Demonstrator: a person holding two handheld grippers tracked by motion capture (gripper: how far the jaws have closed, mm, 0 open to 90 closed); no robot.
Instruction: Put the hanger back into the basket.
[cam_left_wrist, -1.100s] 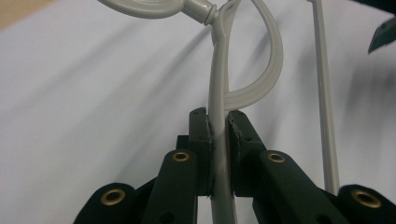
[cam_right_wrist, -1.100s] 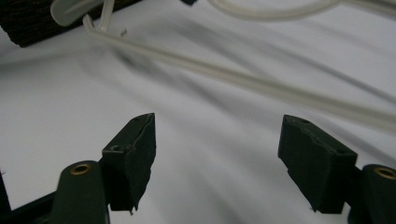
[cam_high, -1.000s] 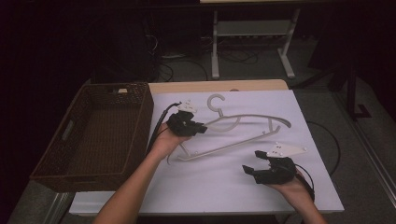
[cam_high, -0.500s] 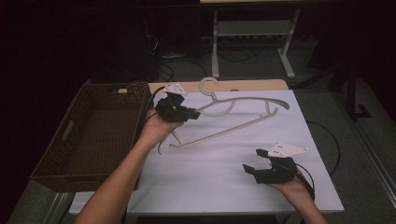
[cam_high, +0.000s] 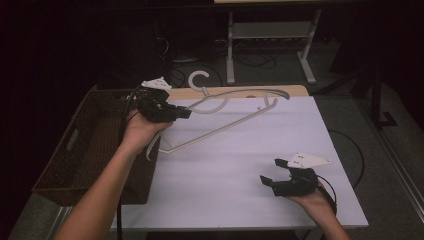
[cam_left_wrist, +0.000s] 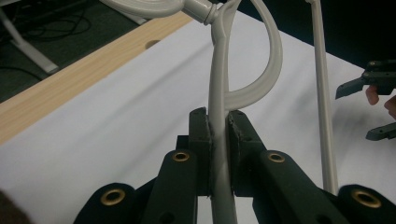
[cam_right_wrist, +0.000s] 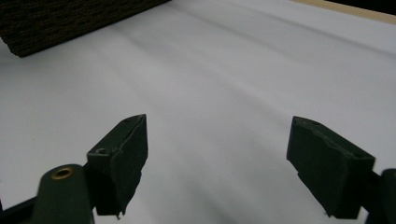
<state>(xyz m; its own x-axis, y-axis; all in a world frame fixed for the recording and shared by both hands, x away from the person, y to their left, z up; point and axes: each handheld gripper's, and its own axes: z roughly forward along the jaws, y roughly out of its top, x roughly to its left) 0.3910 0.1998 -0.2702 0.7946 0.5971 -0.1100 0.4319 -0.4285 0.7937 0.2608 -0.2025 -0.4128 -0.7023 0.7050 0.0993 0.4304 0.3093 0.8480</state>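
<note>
High view, nearest the person: the right claw (cam_high: 274, 179) rests low over the white table (cam_high: 240, 200) near its front right corner, jaws spread wide with nothing between them; the right gripper view agrees, showing bare white sheet between the two black pads. Farther in and to the left, the left claw (cam_high: 184, 113) is clamped on a pale plastic hanger (cam_high: 220, 107), which hangs clear of the table, tilted, its lower bar slanting down toward the left and its hook (cam_high: 200, 80) at the far edge. The left gripper view shows both pads pressed flat against the hanger's stem (cam_left_wrist: 218, 140) just below the hook's neck, so the hold looks firm. Just beside that hand, on the left, stands a dark woven basket (cam_high: 75, 150).

I judge the pick-up done and the carry under way; if the basket is the goal, the hanger is not yet over it, and lowering and letting go remain. No brand, label or writing can be read anywhere.
</note>
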